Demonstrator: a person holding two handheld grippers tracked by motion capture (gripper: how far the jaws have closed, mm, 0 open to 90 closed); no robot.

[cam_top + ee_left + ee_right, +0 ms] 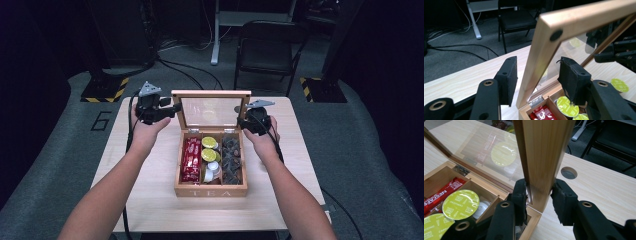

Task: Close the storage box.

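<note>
We've got the right gripper [539, 195] clamped on the glass-paned wooden lid [211, 94] of the wooden tea box [211, 190] at frame centre, left gripper [537, 78] astride its other edge, not yet pinching, so any twist could slam it.

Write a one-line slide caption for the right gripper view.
Right gripper clamps the wooden tea box's raised lid by its side edge.

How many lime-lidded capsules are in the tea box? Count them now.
2 show clearly: the rear capsule at the hinge end of the middle compartment, and the front capsule just before it. Others may lie hidden beneath.
</note>
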